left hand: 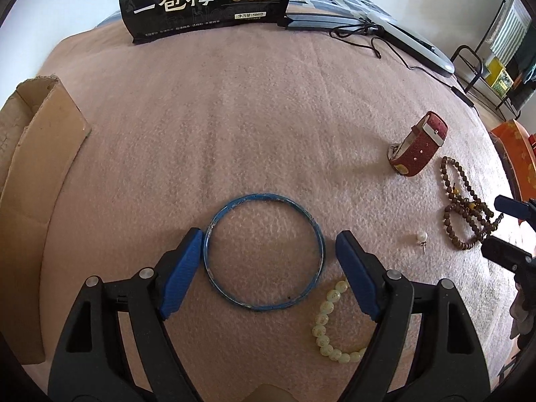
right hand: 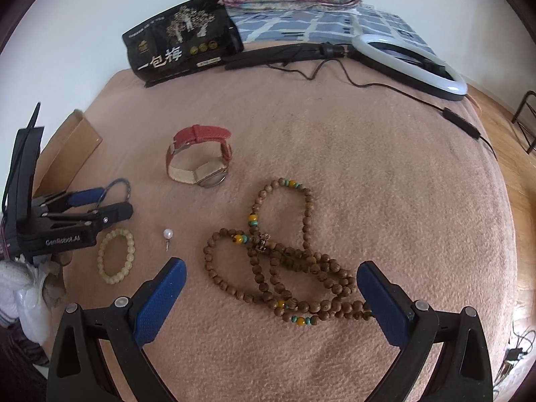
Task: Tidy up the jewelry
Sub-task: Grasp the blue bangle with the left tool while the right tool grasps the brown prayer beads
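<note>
Lying between wide left gripper [left hand: 269,274] jaws, blue bangle [left hand: 264,251], unpinched on blanket [left hand: 268,117].

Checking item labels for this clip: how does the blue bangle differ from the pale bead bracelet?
The blue bangle is one rigid, thin, scuffed hoop; the pale bead bracelet is a string of round cream beads. The bangle's ring looks wider than the bracelet's. The bangle lies between the open left gripper's fingers; the bracelet lies partly under one finger. Both lie flat on the pink blanket.

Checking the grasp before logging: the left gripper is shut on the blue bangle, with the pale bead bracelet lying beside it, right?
Not quite. In the left wrist view the left gripper stands open around the blue bangle, pads not pressing. The pale bead bracelet does lie beside it.
</note>
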